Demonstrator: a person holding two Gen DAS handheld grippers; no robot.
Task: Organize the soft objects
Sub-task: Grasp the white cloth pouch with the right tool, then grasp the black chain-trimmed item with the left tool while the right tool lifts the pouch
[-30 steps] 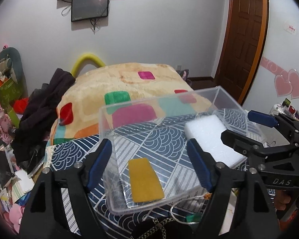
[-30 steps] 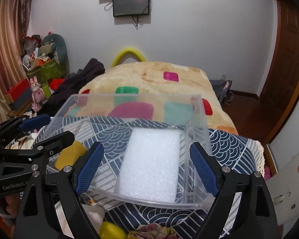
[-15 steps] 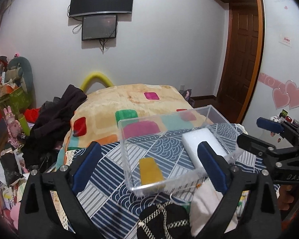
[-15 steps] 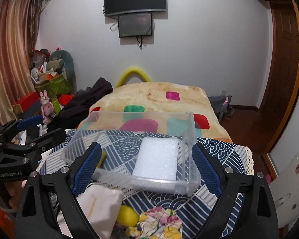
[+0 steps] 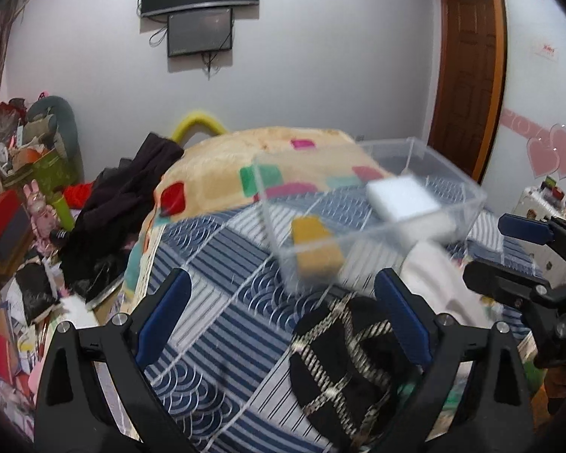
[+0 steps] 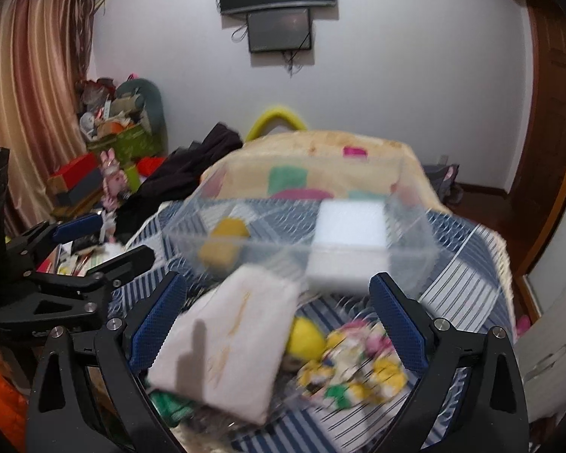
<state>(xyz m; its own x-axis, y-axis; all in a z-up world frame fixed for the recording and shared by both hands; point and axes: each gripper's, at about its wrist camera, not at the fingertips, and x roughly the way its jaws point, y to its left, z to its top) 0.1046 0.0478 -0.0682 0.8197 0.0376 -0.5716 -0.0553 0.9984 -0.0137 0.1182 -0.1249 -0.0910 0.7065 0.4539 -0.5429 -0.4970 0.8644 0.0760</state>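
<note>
Pulling away from the clear bin (image 5: 362,241), both grippers now look at it from farther off than a second ago: it filled the lower half of each wrist view then, and now it sits smaller and higher up, blurred by the motion, on the blue-and-white patterned bedspread (image 5: 215,302). That retreat uncovers the unsorted pile on the near side of the bin: a white cloth pouch (image 6: 230,339), a black item with a pale checked pattern (image 5: 343,358), a floral cloth (image 6: 358,362) and a small yellow piece (image 6: 305,336) just beside it. Inside the bin lie the white foam block (image 5: 403,200) on the right and the yellow sponge (image 5: 313,243) on the left, well apart and both released. The left gripper (image 5: 281,283) stands spread wide with nothing between its pads, wider than a second ago; the right gripper (image 6: 277,283) is empty too, its jaws opening. My reading is that two soft things are already put away and the hands are free to fetch the next ones, the pouch and the black item lying nearest. As for writing, a small sign with red characters (image 5: 547,51) hangs on the wall by the door, too small to read, and the lettering on the gripper bodies is cut off or blurred.
</note>
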